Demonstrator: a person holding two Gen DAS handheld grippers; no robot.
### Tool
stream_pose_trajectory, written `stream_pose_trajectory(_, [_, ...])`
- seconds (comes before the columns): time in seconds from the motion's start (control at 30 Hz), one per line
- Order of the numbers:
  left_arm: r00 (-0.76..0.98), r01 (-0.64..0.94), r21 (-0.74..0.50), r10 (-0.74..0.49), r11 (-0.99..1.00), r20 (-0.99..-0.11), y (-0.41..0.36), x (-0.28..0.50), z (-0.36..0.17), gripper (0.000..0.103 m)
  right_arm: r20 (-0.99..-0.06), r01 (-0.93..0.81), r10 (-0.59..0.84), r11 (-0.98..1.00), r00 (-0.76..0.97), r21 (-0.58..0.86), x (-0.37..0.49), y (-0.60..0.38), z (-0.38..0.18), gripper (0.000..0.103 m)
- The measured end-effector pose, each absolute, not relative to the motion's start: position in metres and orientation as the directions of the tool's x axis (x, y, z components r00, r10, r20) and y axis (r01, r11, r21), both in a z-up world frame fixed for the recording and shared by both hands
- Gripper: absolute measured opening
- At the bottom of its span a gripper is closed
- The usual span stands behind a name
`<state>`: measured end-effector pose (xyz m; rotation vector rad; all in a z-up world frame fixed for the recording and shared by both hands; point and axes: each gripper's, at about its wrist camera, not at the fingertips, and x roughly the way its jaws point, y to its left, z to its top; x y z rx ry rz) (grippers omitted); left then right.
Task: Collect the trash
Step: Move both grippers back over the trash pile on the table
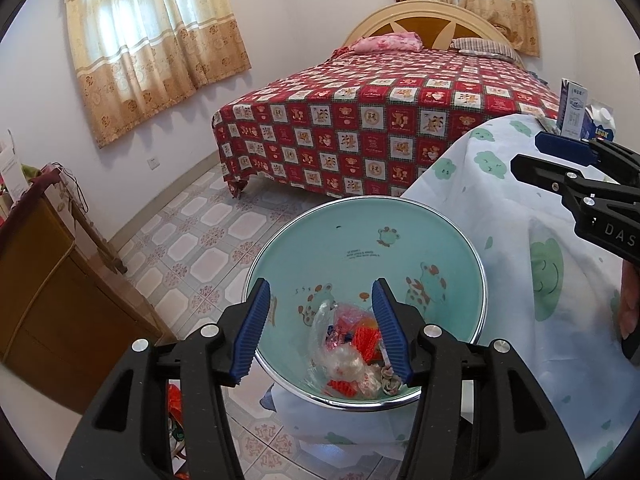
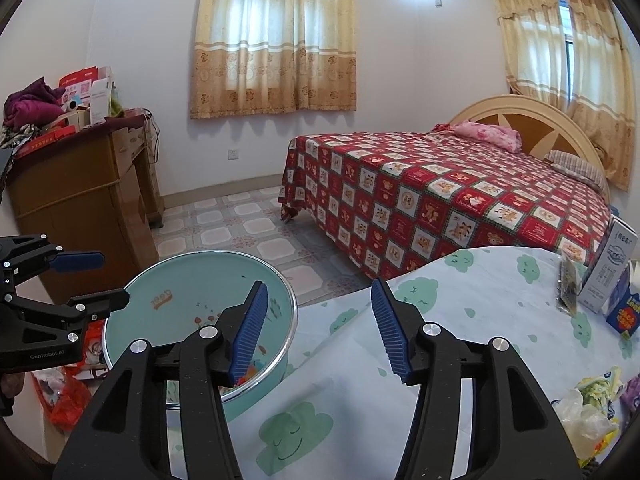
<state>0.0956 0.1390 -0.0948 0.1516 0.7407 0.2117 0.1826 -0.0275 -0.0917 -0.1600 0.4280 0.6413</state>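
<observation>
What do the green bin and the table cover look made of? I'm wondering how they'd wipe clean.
The bin looks like printed plastic or enamelled metal: smooth, glossy mint wall with cartoon frogs, and a shiny chrome-like rim; which one is unclear. The table cover looks like thin cloth or plastic sheeting, matt, pale with green prints: it creases and drapes softly over the edge.

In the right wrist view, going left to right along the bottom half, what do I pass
Left tongs → teal trash bin → right tongs → cloud-print tablecloth → white carton → crumpled wrappers.
</observation>
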Motion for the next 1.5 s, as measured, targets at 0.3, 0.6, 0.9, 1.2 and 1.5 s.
stream_pose_trajectory(0.3, [0.718, -0.136, 0.212, 0.244, 0.968, -0.651, 0.138, 0.096, -0.095, 0.054, -0.430, -0.602, 0.537, 0.799, 0.726, -0.019, 0.183, -0.028, -0.092, 0.055])
stream_pose_trajectory(0.6, [0.719, -0.130, 0.210, 0.238, 0.969, -0.653, 0.137, 0.094, -0.095, 0.060, -0.396, -0.566, 0.516, 0.825, 0.759, -0.010, 0.174, -0.037, -0.087, 0.057])
stream_pose_trajectory(0.9, [0.715, -0.014, 0.193, 0.145, 0.981, -0.684, 0.088, 0.093, -0.106, 0.062, -0.370, -0.441, 0.422, 0.897, 0.828, 0.036, 0.136, -0.105, -0.053, 0.064])
stream_pose_trajectory(1.2, [0.739, 0.166, 0.189, 0.004, 0.968, -0.673, -0.001, 0.086, -0.098, 0.063, -0.432, -0.142, 0.160, 0.987, 0.887, 0.075, 0.093, -0.239, -0.070, 0.065])
stream_pose_trajectory(1.5, [0.734, 0.305, 0.127, -0.148, 0.944, -0.663, -0.094, 0.084, -0.089, 0.063, -0.499, 0.099, -0.031, 0.989, 0.866, 0.110, 0.055, -0.348, -0.113, 0.065])
